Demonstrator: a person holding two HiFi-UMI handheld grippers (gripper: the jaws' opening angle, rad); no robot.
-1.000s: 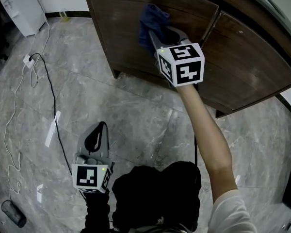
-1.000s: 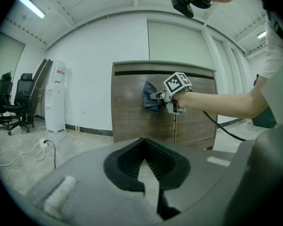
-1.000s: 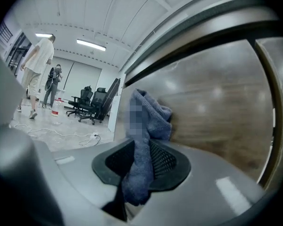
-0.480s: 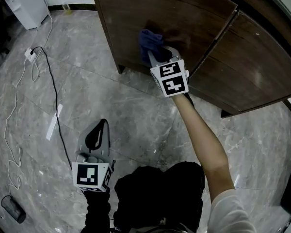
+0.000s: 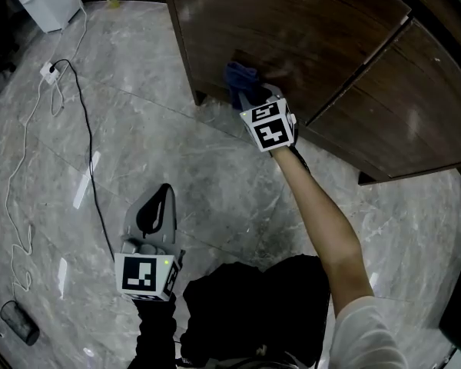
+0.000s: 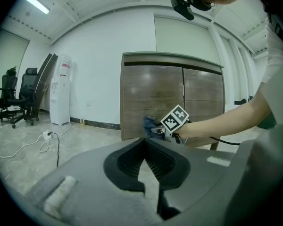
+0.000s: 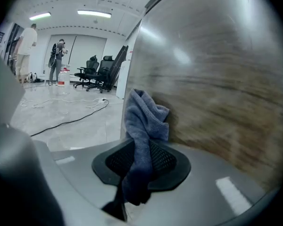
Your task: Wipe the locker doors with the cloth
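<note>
Right gripper [image 5: 252, 97] is clamped on the blue cloth [image 5: 238, 75]; in the right gripper view the cloth [image 7: 144, 126] is seen pinched between the jaws, its bunched top sticking out past the tips. The cloth is pressed against the lower part of the dark wooden locker door [image 5: 292, 21], close to its bottom edge. A second door [image 5: 415, 121] is seen beside it on the right. Left gripper [image 5: 165, 194] is held low over the marble floor [image 5: 215, 175], well apart from the locker, jaws together with nothing between them. A black cable [image 5: 84, 152] is laid across the floor at left.
</note>
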